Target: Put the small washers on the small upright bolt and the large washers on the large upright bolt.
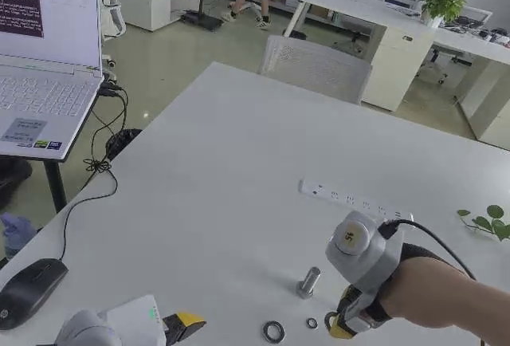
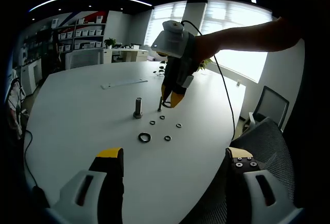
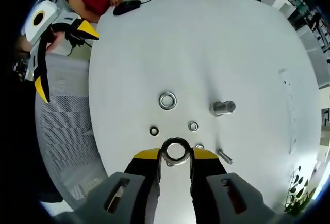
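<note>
- Clamped between the yellow-tipped jaws of the right gripper [image 3: 175, 156]: a large washer [image 3: 175, 150], gripped by its rim, low over the white table [image 3: 154, 38].
- Just beside that gripper's right jaw tip: the thin small bolt [image 3: 224, 156], standing on the table.
- Farther ahead and to the right of the same gripper: the thick large bolt [image 3: 223, 107], upright, well clear of the jaws.
- Straight ahead of the right gripper: a second large washer [image 3: 167, 100], lying flat.
- Nearer those jaws, on either side: small washers [image 3: 154, 130], loose on the table.
- Wrapped around the right gripper in the head view: a hand [image 1: 434, 294], reaching in from the lower right.
- Left gripper [image 2: 175, 154]: jaws spread wide apart, well back from the right gripper, looking across the table at the bolts and washers.
- Beyond the large bolt, away from both grippers: a white power strip [image 1: 355, 200], flat on the table.
</note>
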Tool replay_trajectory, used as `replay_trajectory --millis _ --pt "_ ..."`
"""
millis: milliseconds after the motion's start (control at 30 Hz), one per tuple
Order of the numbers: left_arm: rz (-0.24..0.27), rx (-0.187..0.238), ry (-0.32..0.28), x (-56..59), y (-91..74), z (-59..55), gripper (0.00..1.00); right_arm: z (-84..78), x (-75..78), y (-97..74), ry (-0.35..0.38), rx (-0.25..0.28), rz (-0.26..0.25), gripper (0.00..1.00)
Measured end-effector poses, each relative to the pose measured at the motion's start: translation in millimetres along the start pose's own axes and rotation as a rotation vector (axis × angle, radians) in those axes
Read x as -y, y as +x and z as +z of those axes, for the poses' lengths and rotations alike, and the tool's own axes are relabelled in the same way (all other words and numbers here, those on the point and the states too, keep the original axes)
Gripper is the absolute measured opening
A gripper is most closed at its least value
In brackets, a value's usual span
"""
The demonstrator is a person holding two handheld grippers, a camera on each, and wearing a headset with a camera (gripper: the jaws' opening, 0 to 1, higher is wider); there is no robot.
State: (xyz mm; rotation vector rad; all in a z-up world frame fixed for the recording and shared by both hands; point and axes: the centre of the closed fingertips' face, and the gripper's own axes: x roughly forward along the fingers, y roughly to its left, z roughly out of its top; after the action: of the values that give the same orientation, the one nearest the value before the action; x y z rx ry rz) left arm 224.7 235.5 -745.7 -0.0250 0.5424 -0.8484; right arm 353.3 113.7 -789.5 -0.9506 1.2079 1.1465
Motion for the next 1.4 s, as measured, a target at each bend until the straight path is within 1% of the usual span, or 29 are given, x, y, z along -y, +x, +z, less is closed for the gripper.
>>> replay_trajectory --millis 100,267,533,733,900,1167,1400 --pt "-0.001 0.002 0.001 0.5 0.4 1.7 0.8 1.7 4.3 -3.3 0.003 0.003 -0.003 0.21" --pt "-0.005 0.001 0.005 0.1 1.0 2.9 0.8 2.1 9.4 -3.3 0.015 0.001 0.0 0.21" --pt "-0.004 0.003 0.0 -2.3 1.4 3.3 0.8 7.3 19.4 -5.8 0.034 0.012 0.004 0.21" --pt "-0.003 0.002 -0.003 -3.0 1.8 2.4 0.8 15.0 33.8 -6.1 0.044 0.024 -0.005 0.21" --pt "-0.004 -0.001 -0.003 -2.4 1.3 -0.2 0.8 19.8 41.5 -6.5 0.045 0.027 -0.012 0.21" --pt "0.001 0.003 -0.005 -5.9 1.1 -1.8 0.8 28.3 54.2 -1.5 0.041 0.038 -0.032 0.21" --pt "0.006 0.014 -0.005 -10.5 2.7 1.3 0.82 37.4 64.0 3.4 0.038 0.051 -0.044 0.21"
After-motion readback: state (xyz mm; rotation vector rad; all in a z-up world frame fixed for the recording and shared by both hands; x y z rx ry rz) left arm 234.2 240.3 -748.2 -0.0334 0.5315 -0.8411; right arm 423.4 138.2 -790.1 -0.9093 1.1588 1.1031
